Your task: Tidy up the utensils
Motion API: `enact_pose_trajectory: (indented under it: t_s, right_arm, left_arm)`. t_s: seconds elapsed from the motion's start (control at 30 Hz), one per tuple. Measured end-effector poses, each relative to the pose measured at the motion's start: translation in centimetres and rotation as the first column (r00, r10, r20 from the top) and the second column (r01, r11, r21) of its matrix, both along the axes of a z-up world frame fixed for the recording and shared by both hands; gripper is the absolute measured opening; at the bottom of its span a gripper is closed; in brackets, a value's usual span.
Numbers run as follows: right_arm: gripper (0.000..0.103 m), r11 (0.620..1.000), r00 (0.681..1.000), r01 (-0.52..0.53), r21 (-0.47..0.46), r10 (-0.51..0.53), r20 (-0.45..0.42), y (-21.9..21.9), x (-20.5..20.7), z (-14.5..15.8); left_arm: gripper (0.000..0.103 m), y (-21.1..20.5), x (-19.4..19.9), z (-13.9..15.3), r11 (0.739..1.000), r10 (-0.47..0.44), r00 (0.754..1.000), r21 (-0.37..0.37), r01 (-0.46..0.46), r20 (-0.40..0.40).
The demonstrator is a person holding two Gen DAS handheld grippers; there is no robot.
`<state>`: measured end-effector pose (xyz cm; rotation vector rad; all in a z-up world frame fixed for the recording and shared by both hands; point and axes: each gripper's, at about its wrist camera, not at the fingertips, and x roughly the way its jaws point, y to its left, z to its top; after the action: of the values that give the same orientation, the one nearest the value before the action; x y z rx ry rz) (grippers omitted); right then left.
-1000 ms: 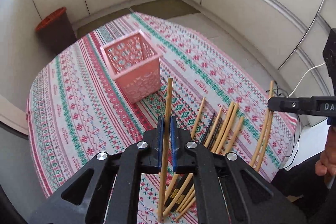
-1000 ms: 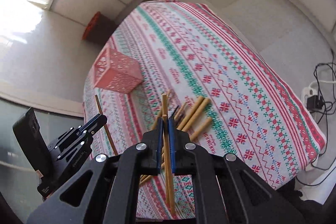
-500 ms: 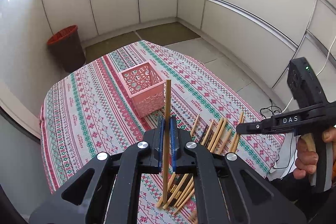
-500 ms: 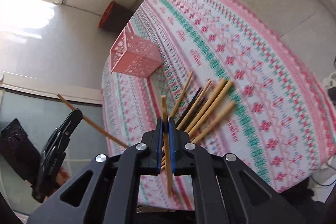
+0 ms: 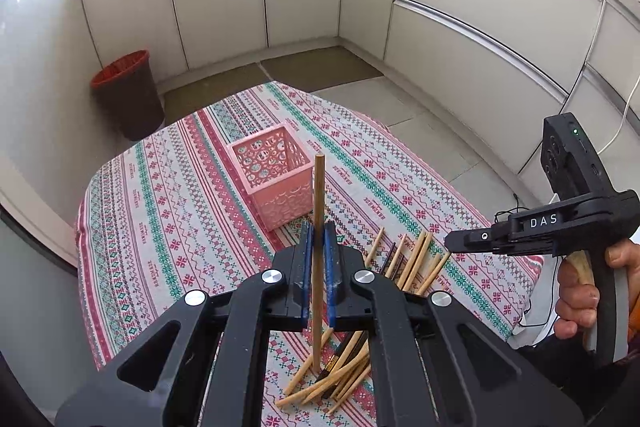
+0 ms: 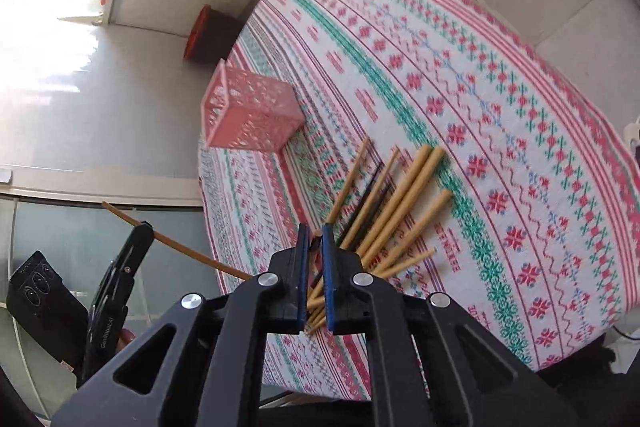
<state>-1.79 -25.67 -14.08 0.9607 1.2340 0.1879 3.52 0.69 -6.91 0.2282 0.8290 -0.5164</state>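
Landmark: pink lattice basket (image 5: 276, 179), upright on the patterned tablecloth (image 5: 168, 195).

Left gripper (image 5: 318, 255): fingers clenched on one wooden chopstick (image 5: 319, 227), held upright above the cloth, on the near side of the basket.

Right gripper (image 6: 314, 259): blue pads nearly together; whether they grip anything cannot be told.

Chopstick pile (image 6: 392, 207): loose wooden and dark sticks, fanned on the cloth beside the basket, apart from it.

Red-rimmed bin (image 5: 128, 95): on the floor beyond the basket.
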Motion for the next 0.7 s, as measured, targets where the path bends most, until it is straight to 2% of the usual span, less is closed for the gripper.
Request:
enact_pose_trajectory:
  t_s: [0.27, 0.4, 0.7]
  right_arm:
    - [0.005, 0.993, 0.988, -0.049, -0.103, 0.063, 0.139, 1.1, 0.0, 5.4]
    - [0.005, 0.978, 0.967, -0.039, -0.206, 0.089, 0.240, 1.2, -0.3, 9.6]
    - [0.005, 0.944, 0.920, 0.023, -0.329, 0.109, 0.376, 0.8, -0.5, 17.5]
  left_arm:
    - [0.005, 1.1, -1.6, 3.9, 0.998, 0.029, 0.995, -0.056, -0.024, 0.094]
    - [0.005, 1.6, -2.1, 6.0, 0.995, 0.057, 0.987, -0.083, -0.045, 0.147]
    - [0.005, 2.4, -1.6, 10.2, 0.982, 0.118, 0.968, -0.170, -0.081, 0.221]
